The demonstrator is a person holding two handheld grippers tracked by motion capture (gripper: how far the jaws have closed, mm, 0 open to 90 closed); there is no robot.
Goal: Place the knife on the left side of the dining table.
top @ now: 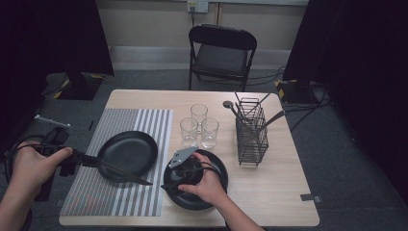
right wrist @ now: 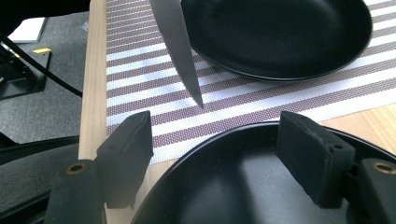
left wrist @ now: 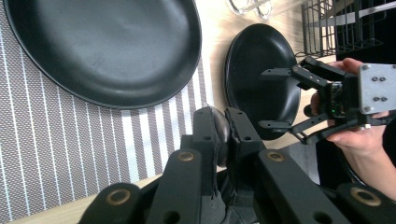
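left gripper (top: 72, 156) clamped on slim metal knife (top: 126, 174); right gripper (right wrist: 215, 154) gaping wide over smooth round matte-black plate (right wrist: 224, 186), striped woven mat (right wrist: 140, 93) beside.

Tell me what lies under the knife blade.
The knife crosses the near rim of the black plate, its tip over the striped placemat. The strip of rim and mat directly beneath the blade is covered.

Dim room, evenly lit table

Soft overhead light leaves the table (top: 269, 192) pale and the surroundings near black; beyond the fingers (right wrist: 126, 140), the large plate (right wrist: 280, 32) shows faint sheen, while the near fingers look blurred.
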